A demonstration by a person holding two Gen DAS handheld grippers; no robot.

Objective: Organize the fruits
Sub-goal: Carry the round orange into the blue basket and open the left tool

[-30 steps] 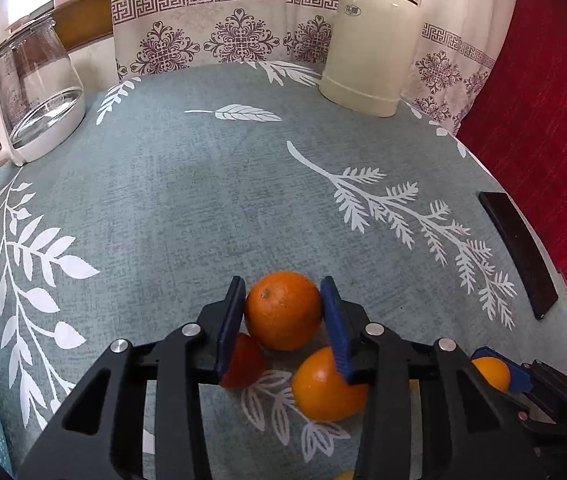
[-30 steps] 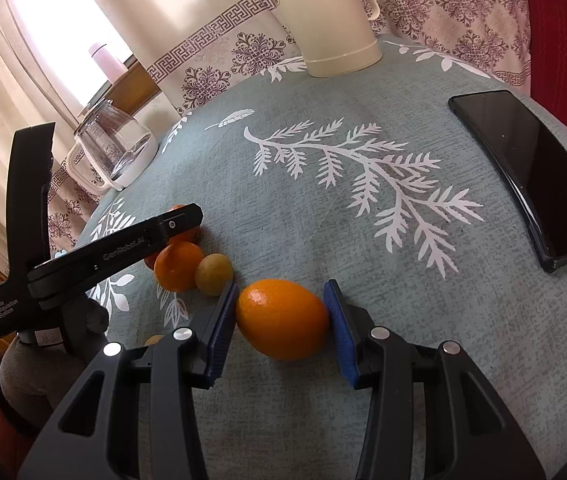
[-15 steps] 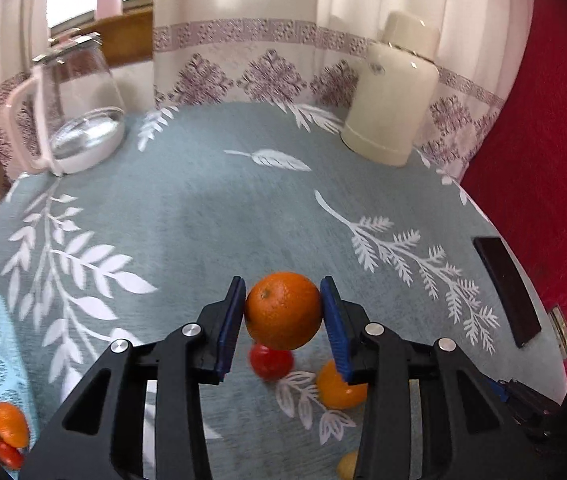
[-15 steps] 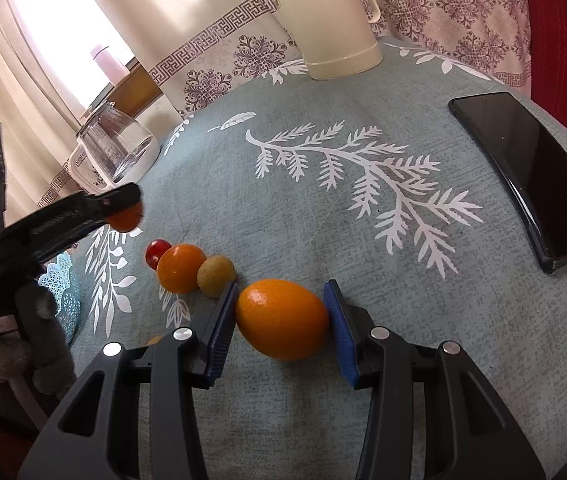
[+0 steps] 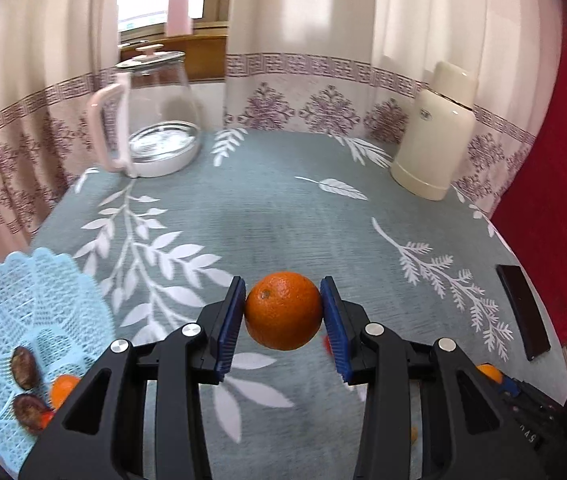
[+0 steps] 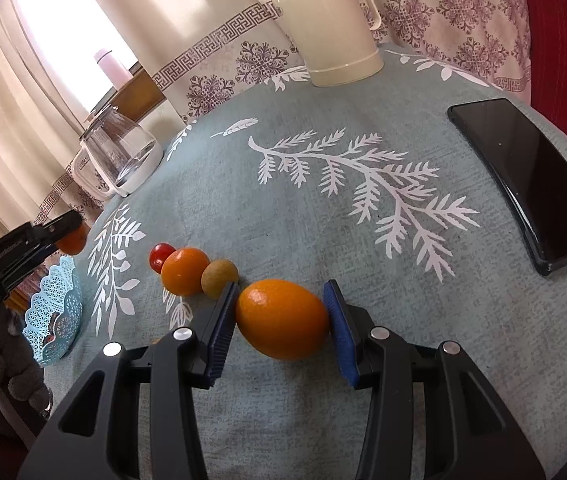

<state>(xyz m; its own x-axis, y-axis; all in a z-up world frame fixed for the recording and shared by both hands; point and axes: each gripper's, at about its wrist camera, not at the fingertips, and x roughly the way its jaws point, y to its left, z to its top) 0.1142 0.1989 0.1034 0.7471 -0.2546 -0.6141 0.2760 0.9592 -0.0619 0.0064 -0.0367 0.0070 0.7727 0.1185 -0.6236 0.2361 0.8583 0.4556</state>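
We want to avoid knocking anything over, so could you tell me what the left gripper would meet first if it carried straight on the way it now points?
Probably nothing close: the left gripper, shut on the orange, faces bare tablecloth, then the curtain; depth is unclear.

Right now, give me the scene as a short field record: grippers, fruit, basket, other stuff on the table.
left hand-held gripper: shut on a round orange, held above the table
right hand-held gripper: pads around an oval orange on the tablecloth; grip unclear
loose fruit: cherry tomato, small orange, brownish-green fruit, in a touching row
basket: light blue, at the table's left edge, some fruit inside
other items: glass kettle, cream thermos, black phone
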